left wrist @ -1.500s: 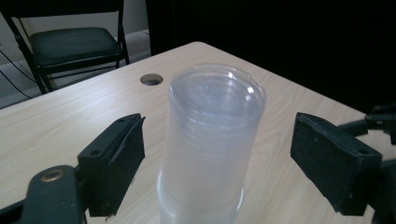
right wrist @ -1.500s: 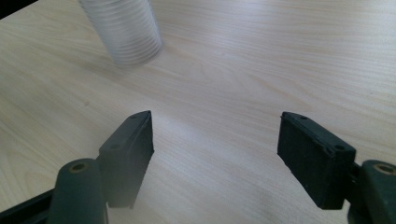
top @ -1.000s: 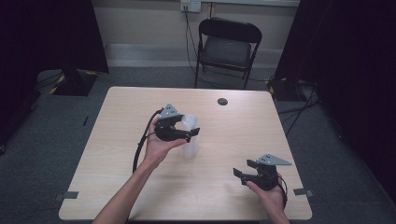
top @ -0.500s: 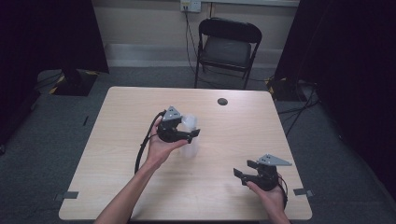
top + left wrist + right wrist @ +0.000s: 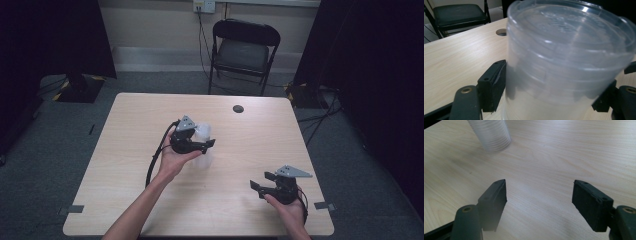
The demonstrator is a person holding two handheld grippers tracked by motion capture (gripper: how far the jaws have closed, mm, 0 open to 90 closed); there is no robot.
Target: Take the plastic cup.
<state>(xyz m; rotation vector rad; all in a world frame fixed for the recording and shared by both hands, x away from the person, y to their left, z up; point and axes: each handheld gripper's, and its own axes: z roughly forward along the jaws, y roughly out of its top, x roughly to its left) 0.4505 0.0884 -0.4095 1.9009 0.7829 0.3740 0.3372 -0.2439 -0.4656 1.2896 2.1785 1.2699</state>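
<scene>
A stack of clear plastic cups (image 5: 564,57) stands upside down on the wooden table (image 5: 125,150), near its middle. My left gripper (image 5: 554,95) has a jaw pressed against each side of the stack, low down. In the high view the same stack of cups (image 5: 203,131) looks pale against my left gripper (image 5: 206,141). My right gripper (image 5: 260,181) hovers by the front right of the table, jaws wide apart with nothing between them. From the right gripper view, my right gripper (image 5: 539,200) faces bare wood, and the ribbed stack of cups (image 5: 491,135) stands farther off at the upper left.
A round cable hole (image 5: 238,108) sits near the table's far edge. A black folding chair (image 5: 243,50) stands behind the table. Dark curtains flank the room and cables lie on the floor to the right.
My left gripper has shifted slightly forward and to the right around the cup stack. The right gripper has stayed where it was.
</scene>
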